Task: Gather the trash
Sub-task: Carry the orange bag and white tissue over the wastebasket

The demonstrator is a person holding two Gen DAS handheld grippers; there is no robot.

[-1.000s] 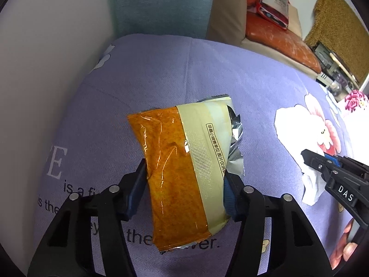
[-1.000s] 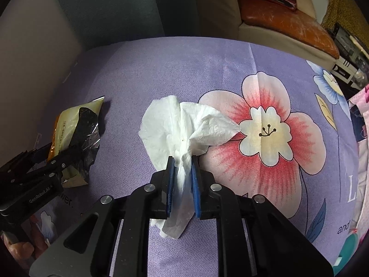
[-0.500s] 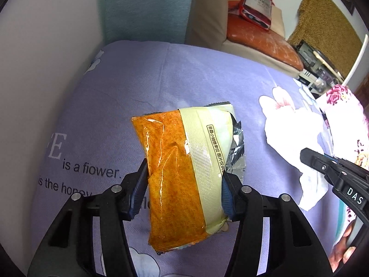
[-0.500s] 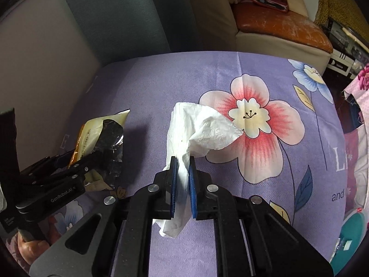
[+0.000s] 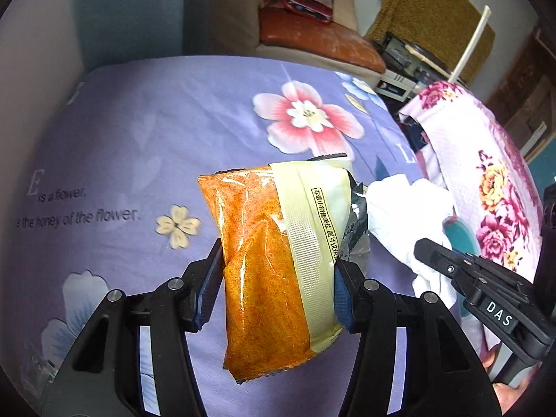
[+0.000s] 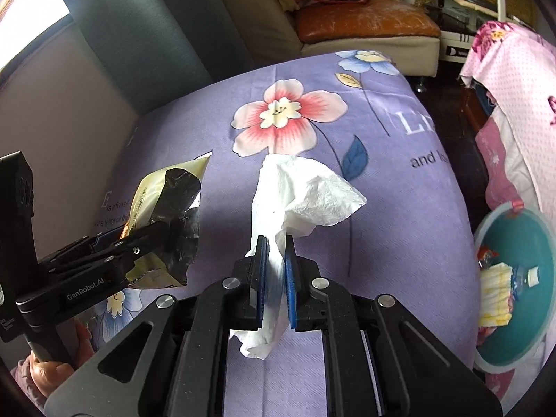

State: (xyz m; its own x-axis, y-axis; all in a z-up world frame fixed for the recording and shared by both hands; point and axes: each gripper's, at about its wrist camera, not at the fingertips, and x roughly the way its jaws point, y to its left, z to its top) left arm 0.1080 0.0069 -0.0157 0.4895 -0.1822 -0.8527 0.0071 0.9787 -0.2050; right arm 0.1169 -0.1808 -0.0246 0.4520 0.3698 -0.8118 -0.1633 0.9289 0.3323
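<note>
Trash: snack bag (image 5: 278, 260) squeezed in left claw (image 5: 278, 278), long way 12-to-6, torn mouth up. Tissue (image 6: 295, 194) pinched tight in right claw (image 6: 276, 271). Teal bin (image 6: 514, 312) at 3 o'clock, beside flowery purple bed (image 6: 399, 208).

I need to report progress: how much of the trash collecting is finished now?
Some trash already lies in the teal bin. In hand: left gripper holds the snack bag, right gripper the tissue. Both remain to be dropped in; the purple bedsheet shows no other trash.
</note>
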